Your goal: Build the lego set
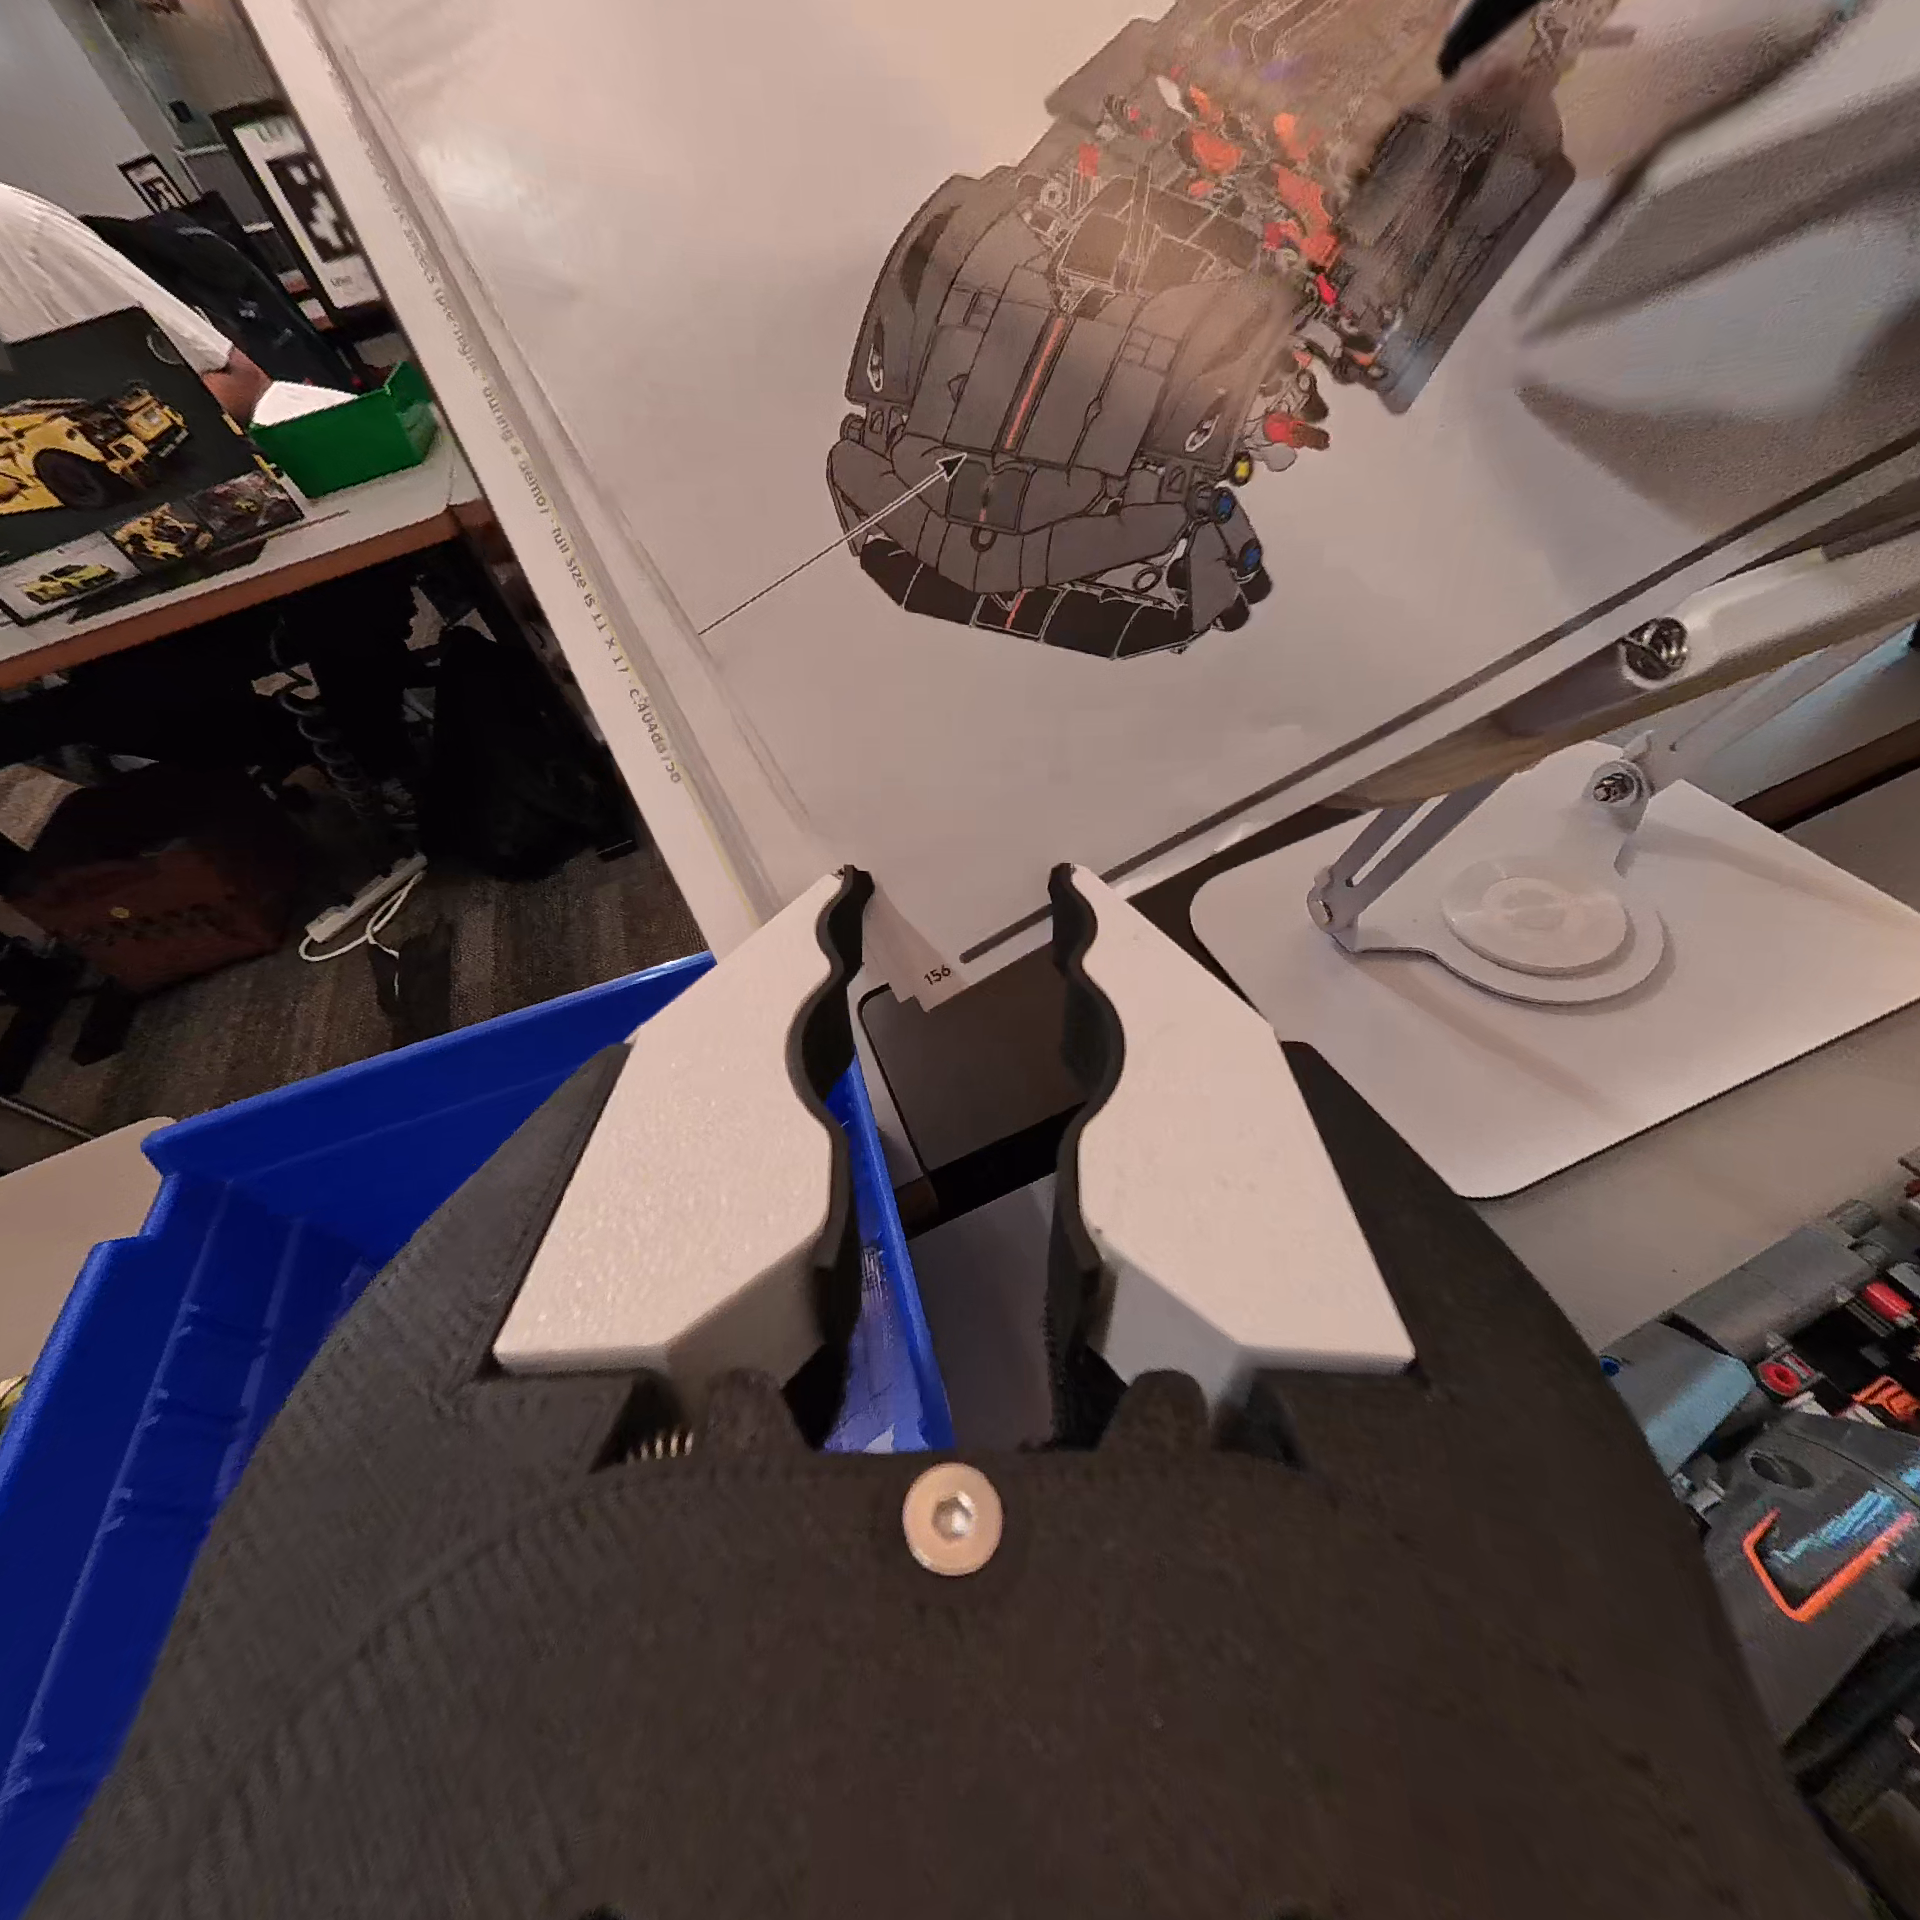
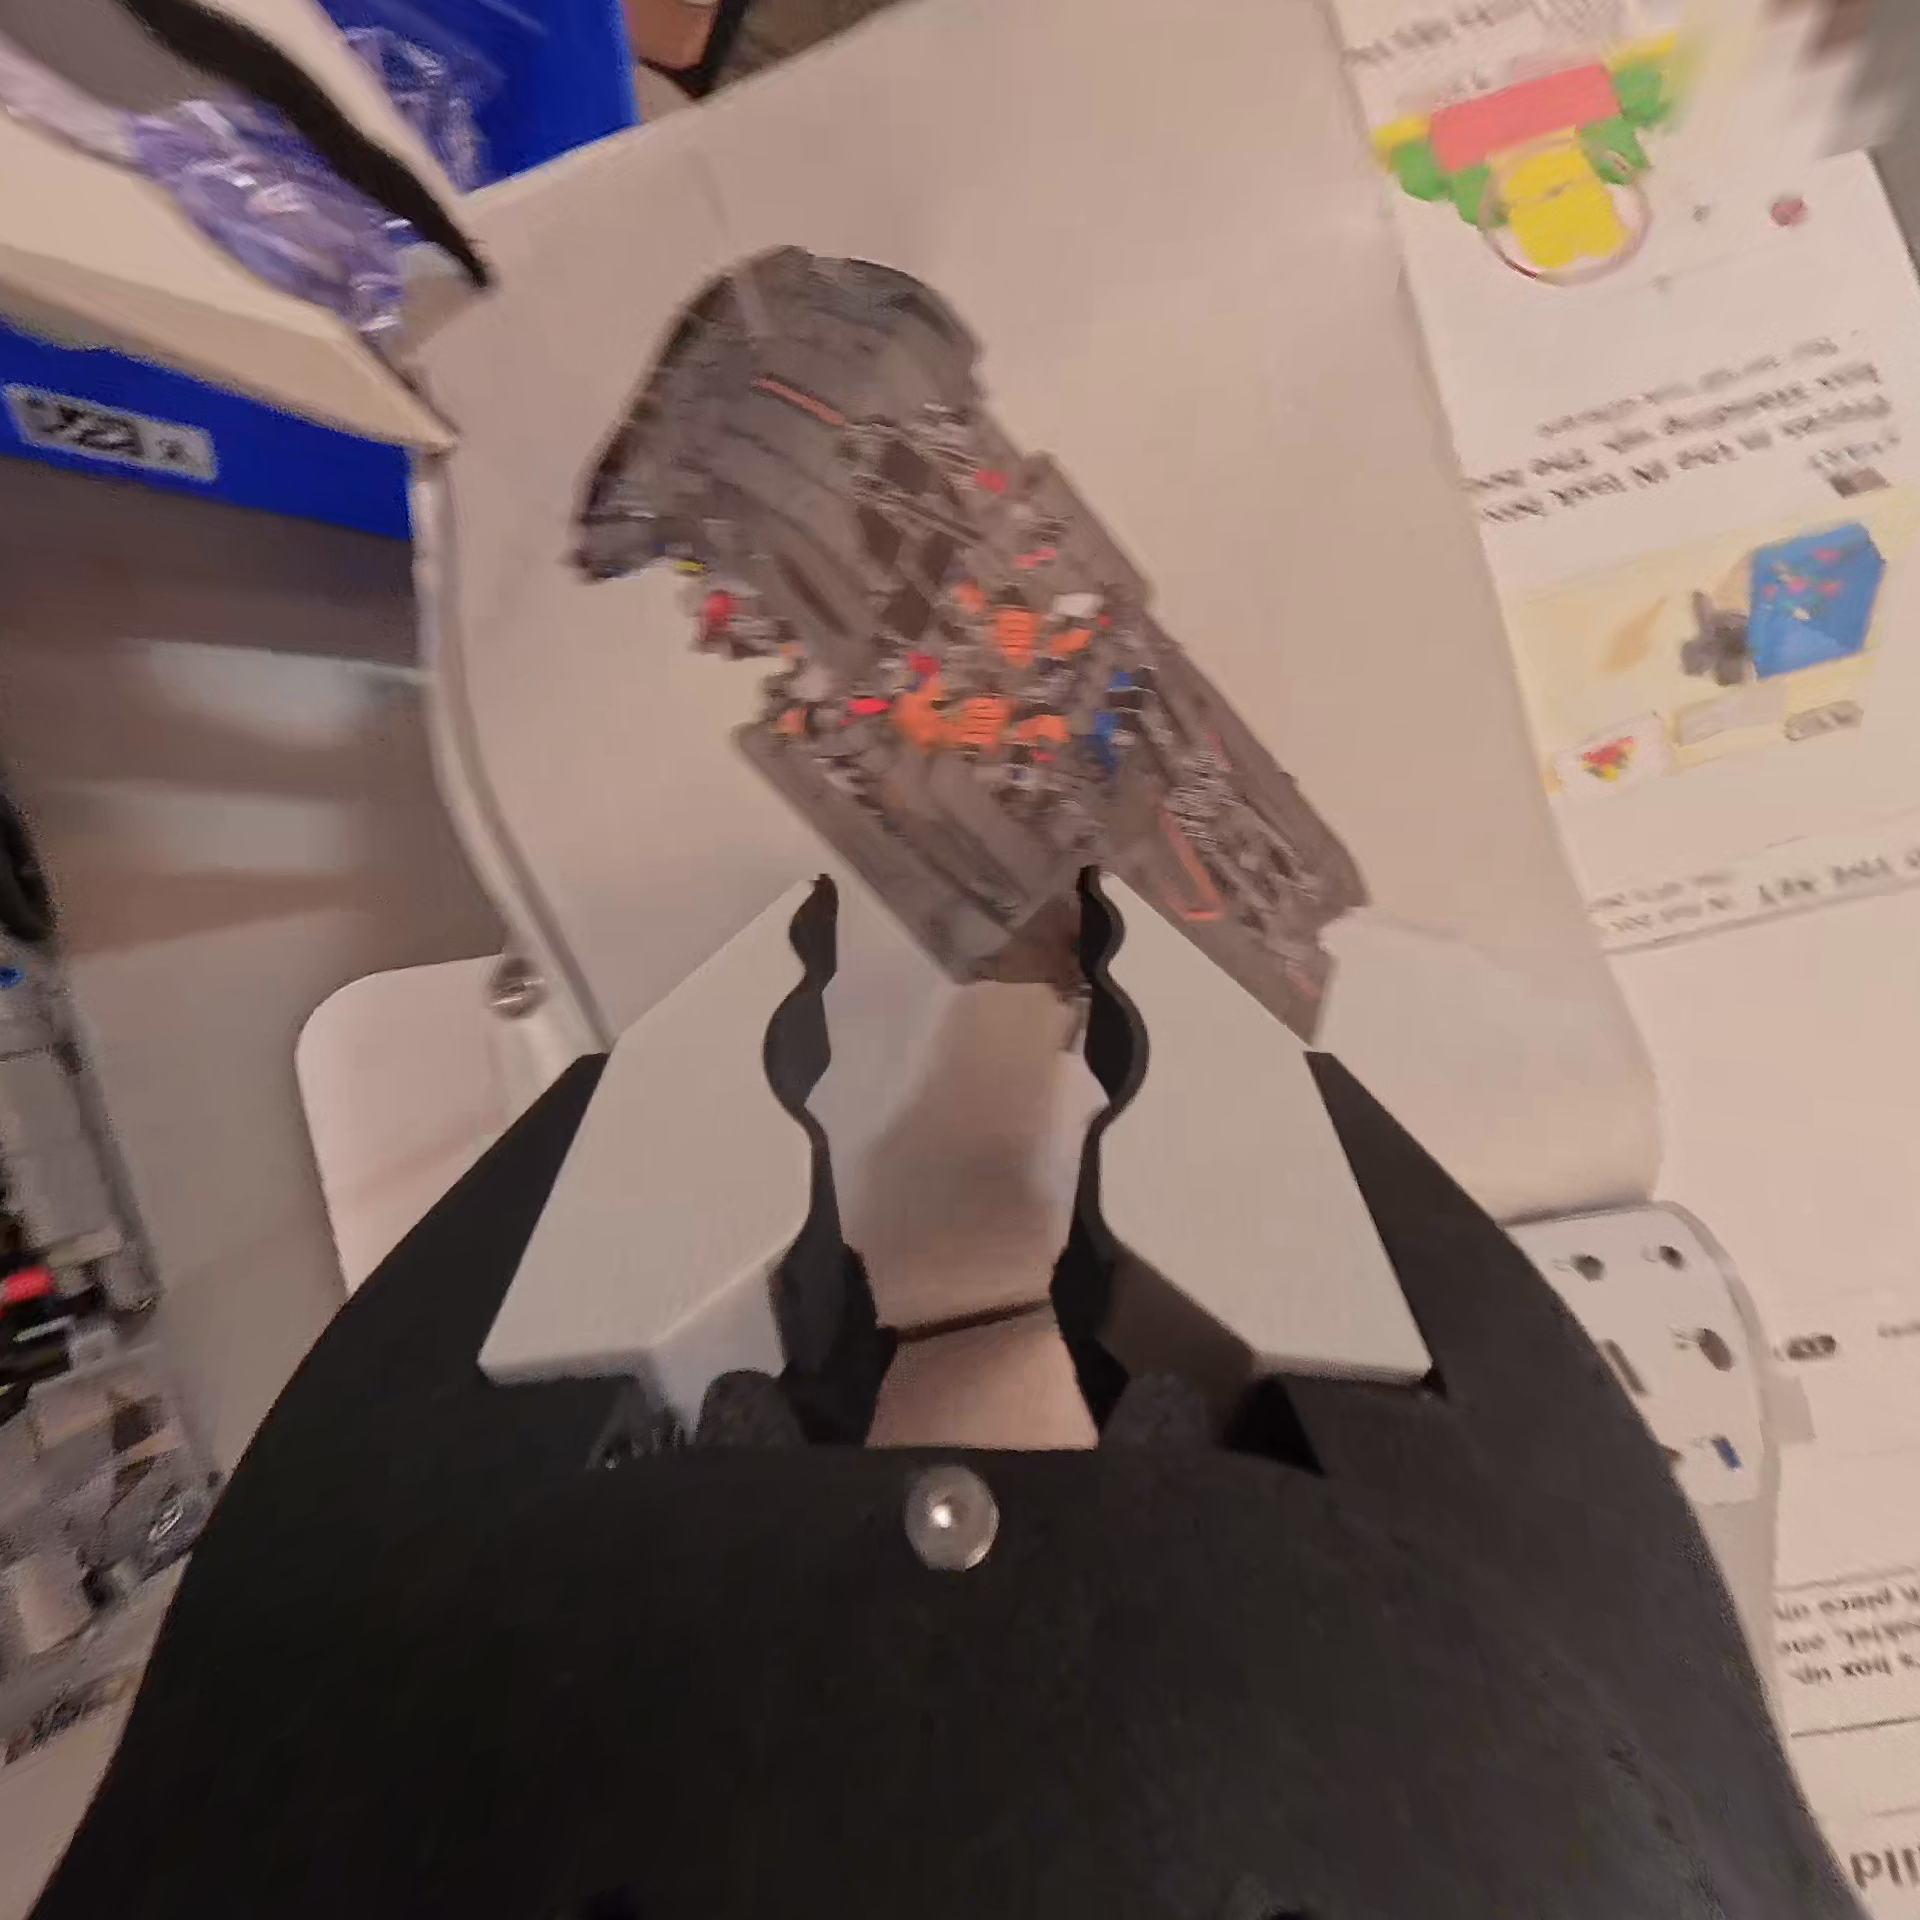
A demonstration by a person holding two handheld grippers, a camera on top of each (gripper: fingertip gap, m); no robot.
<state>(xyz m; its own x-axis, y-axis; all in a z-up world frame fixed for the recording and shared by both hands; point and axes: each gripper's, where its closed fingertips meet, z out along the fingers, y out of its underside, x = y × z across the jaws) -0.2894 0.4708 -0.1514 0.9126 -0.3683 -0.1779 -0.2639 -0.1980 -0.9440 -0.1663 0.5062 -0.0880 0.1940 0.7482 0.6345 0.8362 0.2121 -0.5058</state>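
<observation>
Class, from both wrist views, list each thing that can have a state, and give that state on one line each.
Left grey-and-black tongs: open, empty.
Right grey-and-black tongs: open, empty.
White instruction page with grey car drawing: propped up on a stand, facing the tongs.
Blue plastic parts bin: open-topped, contents mostly hidden.
White metal stand: resting flat on the table.

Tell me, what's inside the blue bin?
Not much shows. The left gripper covers most of the blue bin. Between its open fingers a crinkly clear plastic bag peeks out. Any bricks in there stay hidden.
</observation>
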